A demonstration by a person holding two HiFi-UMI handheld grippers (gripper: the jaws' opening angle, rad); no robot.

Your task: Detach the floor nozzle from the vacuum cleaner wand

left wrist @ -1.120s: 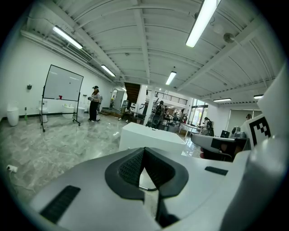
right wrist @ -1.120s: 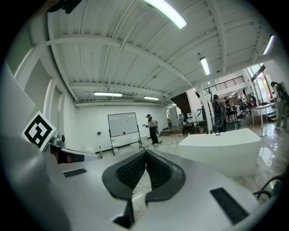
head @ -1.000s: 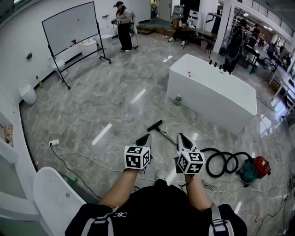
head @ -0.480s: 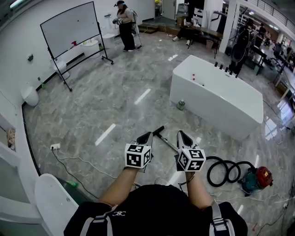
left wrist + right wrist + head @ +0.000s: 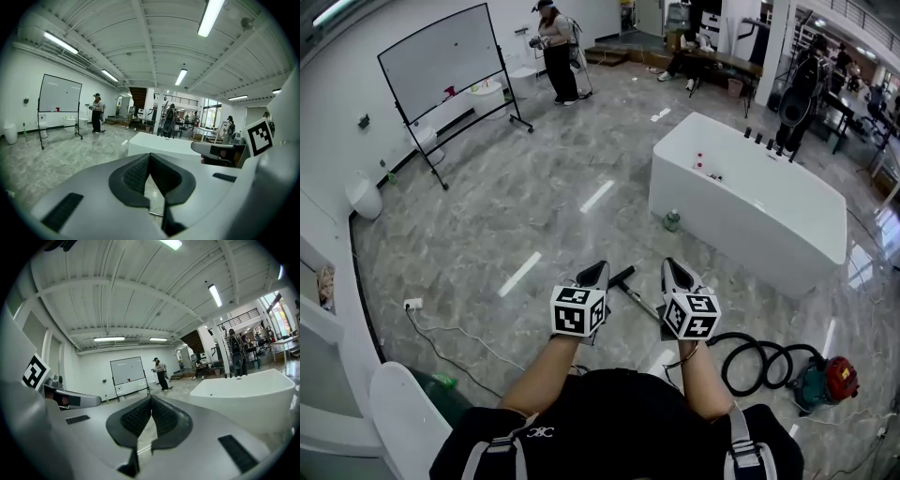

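Jaws of my left gripper (image 5: 598,268) and right gripper (image 5: 671,266) are closed on nothing. I see the floor nozzle (image 5: 622,276) between them on the floor, attached to the wand (image 5: 641,300).

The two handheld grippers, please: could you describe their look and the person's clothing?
The left gripper and right gripper have grey, tapering shells with black ribbed pads. Each carries a white cube of black square markers. The person wears a black top with grey straps.

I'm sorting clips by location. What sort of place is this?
Probably a big open test lab or workshop hall, not a home: a wheeled whiteboard, a freestanding white bathtub on the bare stone floor, and work tables at the back.
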